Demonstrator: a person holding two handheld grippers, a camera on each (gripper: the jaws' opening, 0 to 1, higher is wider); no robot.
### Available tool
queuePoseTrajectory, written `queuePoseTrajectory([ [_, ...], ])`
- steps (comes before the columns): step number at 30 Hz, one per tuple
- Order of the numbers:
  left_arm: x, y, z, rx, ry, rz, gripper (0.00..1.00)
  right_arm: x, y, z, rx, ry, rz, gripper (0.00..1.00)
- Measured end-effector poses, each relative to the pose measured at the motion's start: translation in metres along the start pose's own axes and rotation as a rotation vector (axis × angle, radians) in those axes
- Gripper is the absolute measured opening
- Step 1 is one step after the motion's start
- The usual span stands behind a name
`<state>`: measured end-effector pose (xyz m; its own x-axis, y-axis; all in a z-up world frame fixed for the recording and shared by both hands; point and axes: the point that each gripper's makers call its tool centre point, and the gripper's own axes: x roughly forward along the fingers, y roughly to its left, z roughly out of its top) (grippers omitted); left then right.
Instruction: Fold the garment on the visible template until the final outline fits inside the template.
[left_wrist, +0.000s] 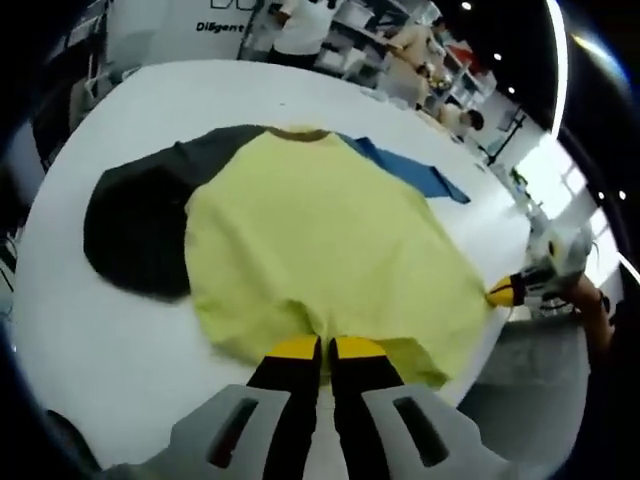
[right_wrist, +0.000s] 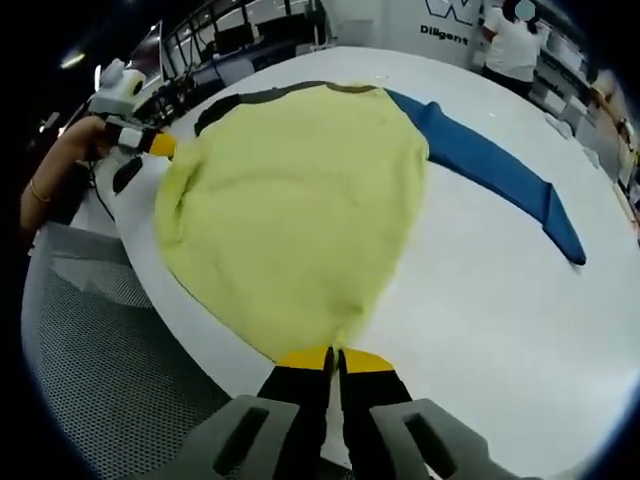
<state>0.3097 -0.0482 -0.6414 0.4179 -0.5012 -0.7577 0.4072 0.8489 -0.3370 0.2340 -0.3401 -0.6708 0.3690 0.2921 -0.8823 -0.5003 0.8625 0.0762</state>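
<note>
The garment (left_wrist: 310, 240) is a yellow top with one dark sleeve and one blue sleeve. It lies flat, sleeves spread out.

- Garment (left_wrist: 320, 260): 1, a yellow-bodied sweatshirt with 1 black sleeve (left_wrist: 135, 235) at 9 o'clock in the left gripper view and 1 blue sleeve (right_wrist: 500, 165) at 2 o'clock in the right gripper view.
- White table (right_wrist: 490, 330): 1.
- Grippers: 2, left gripper (left_wrist: 328, 349) and right gripper (right_wrist: 335, 359).
- People standing at 12 o'clock behind the table: at least 1 (left_wrist: 300, 25).
</note>
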Motion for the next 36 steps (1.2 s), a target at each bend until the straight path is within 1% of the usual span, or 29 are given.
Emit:
queuePoseTrajectory([
  [5, -0.017, 0.003, -0.014, 0.035, 0.022, 0.02, 0.0, -0.006, 0.003, 0.003, 0.005, -0.008, -0.002, 0.0],
  [6, -0.021, 0.004, -0.021, 0.043, 0.04, 0.023, 0.0, -0.008, 0.004, 0.004, 0.01, -0.01, -0.001, 0.0],
  [9, -0.03, 0.008, -0.033, 0.072, 0.066, 0.042, 0.0, -0.011, 0.004, 0.005, 0.016, -0.018, -0.003, 0.0],
  [15, -0.042, 0.013, -0.056, 0.086, 0.11, 0.074, 0.0, -0.012, 0.005, 0.005, 0.029, -0.023, 0.001, 0.0],
  [17, -0.044, 0.016, -0.064, 0.096, 0.129, 0.091, 0.0, -0.012, 0.005, 0.004, 0.029, -0.021, -0.002, 0.0],
  [18, -0.044, 0.016, -0.066, 0.096, 0.133, 0.094, 0.0, -0.012, 0.004, 0.004, 0.031, -0.02, -0.005, 0.0],
  [21, -0.045, 0.016, -0.078, 0.102, 0.157, 0.099, 0.0, -0.011, 0.004, 0.003, 0.029, -0.014, -0.008, 0.0],
  [27, -0.047, 0.019, -0.089, 0.116, 0.189, 0.13, 0.0, -0.007, 0.007, -0.004, 0.009, 0.014, -0.01, 0.0],
  [30, -0.046, 0.02, -0.094, 0.143, 0.209, 0.152, 0.0, -0.006, 0.008, -0.007, 0.005, 0.025, -0.008, 0.0],
  [32, -0.046, 0.02, -0.099, 0.177, 0.229, 0.163, 0.0, -0.005, 0.009, -0.01, -0.005, 0.04, -0.01, 0.0],
  [35, -0.045, 0.019, -0.106, 0.223, 0.255, 0.169, 0.0, -0.004, 0.008, -0.013, -0.014, 0.049, -0.017, 0.0],
  [36, -0.045, 0.019, -0.108, 0.228, 0.258, 0.171, 0.0, -0.004, 0.007, -0.013, -0.015, 0.052, -0.018, 0.0],
])
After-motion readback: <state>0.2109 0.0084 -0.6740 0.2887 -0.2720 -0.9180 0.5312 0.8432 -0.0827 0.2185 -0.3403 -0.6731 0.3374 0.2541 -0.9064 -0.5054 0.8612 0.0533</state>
